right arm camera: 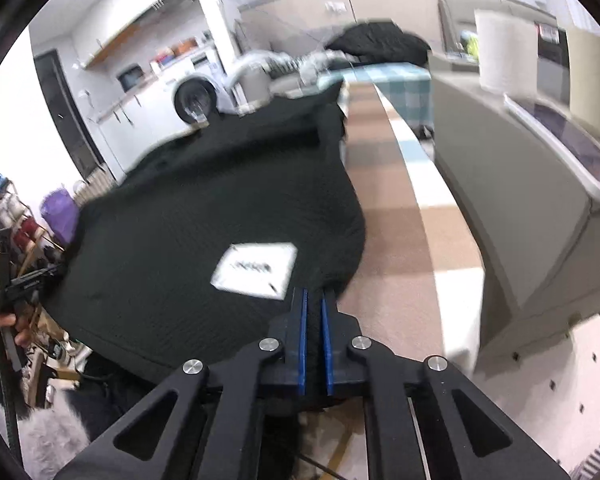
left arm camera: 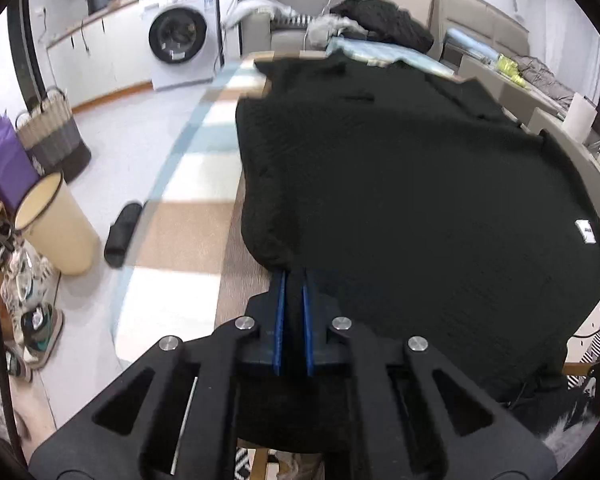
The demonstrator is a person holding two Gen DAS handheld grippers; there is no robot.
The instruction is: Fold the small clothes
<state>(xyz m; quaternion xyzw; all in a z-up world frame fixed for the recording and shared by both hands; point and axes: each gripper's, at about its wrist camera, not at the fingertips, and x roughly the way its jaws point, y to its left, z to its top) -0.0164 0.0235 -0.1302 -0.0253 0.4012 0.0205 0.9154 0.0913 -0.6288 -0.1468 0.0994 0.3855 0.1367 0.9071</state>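
A black knitted garment (left arm camera: 400,184) lies spread over a table covered by a checked cloth (left arm camera: 204,216). My left gripper (left arm camera: 294,280) is shut on the garment's near left edge, its blue pads pinching the fabric. In the right wrist view the same garment (right arm camera: 204,208) shows a white label (right arm camera: 256,270). My right gripper (right arm camera: 314,296) is shut on the garment's near right edge. Both held edges are raised a little off the table. The right wrist view is blurred by motion.
A pile of dark and light clothes (left arm camera: 380,20) lies at the table's far end. A grey sofa (right arm camera: 520,200) runs along the right. On the floor at left are a cream bin (left arm camera: 56,228), a basket (left arm camera: 54,136) and a black slipper (left arm camera: 122,234). A washing machine (left arm camera: 180,40) stands behind.
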